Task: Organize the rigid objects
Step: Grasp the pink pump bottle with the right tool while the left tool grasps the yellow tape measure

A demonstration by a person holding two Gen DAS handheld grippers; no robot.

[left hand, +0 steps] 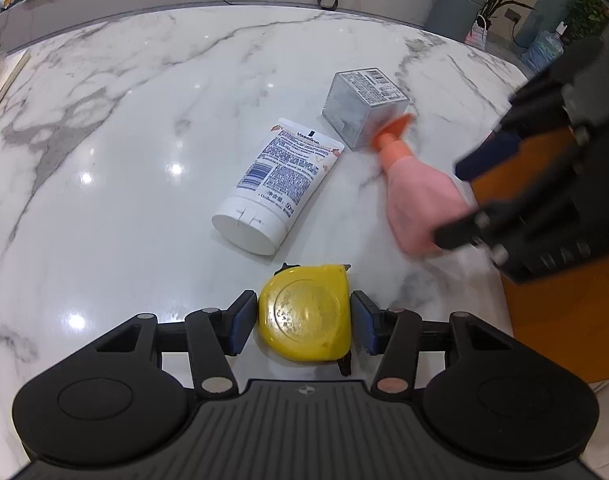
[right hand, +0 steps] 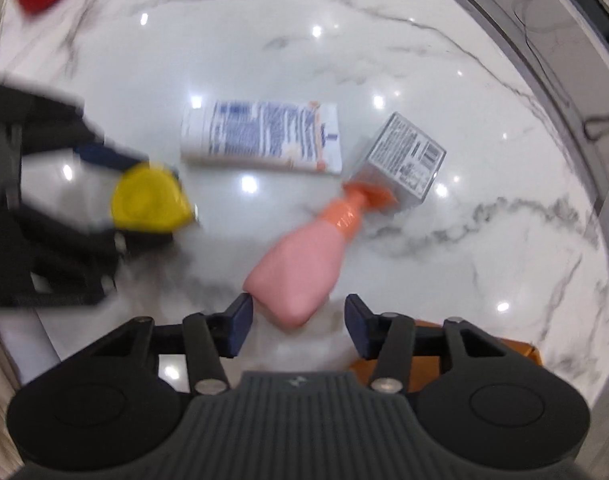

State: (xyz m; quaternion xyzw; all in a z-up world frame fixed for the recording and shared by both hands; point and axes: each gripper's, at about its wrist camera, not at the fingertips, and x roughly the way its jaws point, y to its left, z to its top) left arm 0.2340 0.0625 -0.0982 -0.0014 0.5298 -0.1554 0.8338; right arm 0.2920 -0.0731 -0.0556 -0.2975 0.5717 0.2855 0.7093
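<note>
A glossy white marble table [left hand: 124, 120] with grey veins carries everything. On it lie a soft white lotion tube [left hand: 278, 184] and a clear square box [left hand: 362, 106]. The right claw [right hand: 298, 322] straddles a smooth pink spray bottle [right hand: 300, 268], its pads not touching it. The left claw [left hand: 304, 322] clamps a rounded yellow tape measure [left hand: 304, 312].

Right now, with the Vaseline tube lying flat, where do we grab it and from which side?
Take the Vaseline tube across its round cap end, from straight above, jaws spanning its width. That end looks stiff and cylindrical; the crimped end tapers flat against the marble table. It lies clear of the yellow tape measure and the clear box.
</note>
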